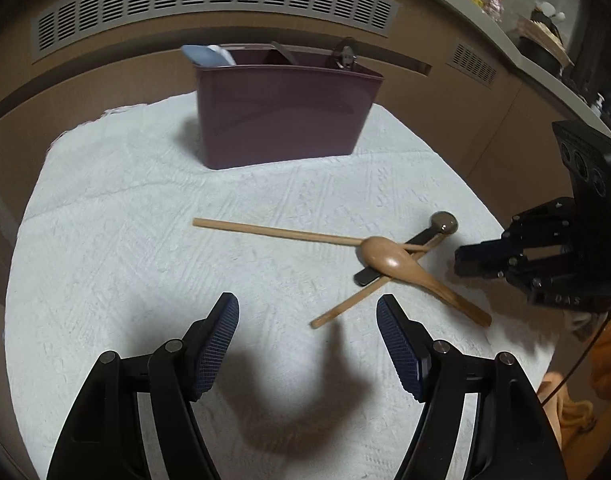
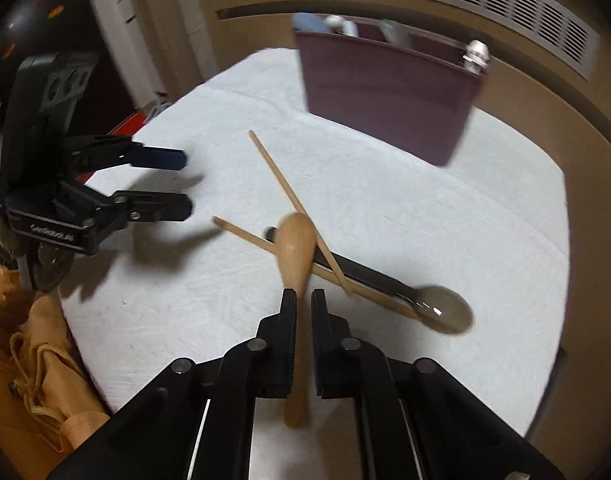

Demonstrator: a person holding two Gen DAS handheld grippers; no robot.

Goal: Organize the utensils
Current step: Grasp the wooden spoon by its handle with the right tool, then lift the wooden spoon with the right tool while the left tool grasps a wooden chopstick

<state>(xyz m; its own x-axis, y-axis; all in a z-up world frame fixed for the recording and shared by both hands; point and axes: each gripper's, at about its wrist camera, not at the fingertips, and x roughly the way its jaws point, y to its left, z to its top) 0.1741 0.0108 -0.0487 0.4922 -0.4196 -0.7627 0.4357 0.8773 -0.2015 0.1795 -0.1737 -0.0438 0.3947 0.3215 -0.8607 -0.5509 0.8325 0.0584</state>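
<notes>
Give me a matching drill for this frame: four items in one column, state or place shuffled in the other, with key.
Items:
1. wooden spoon
2. left gripper
3. maroon bin
4. black-handled spoon

States:
A. open, holding nothing
B. upright at the back of the white cloth, utensils sticking out
C. handle between the shut fingers of the right gripper
D. lying under the crossed chopsticks

Pairs: 1-C, 2-A, 3-B, 4-D
</notes>
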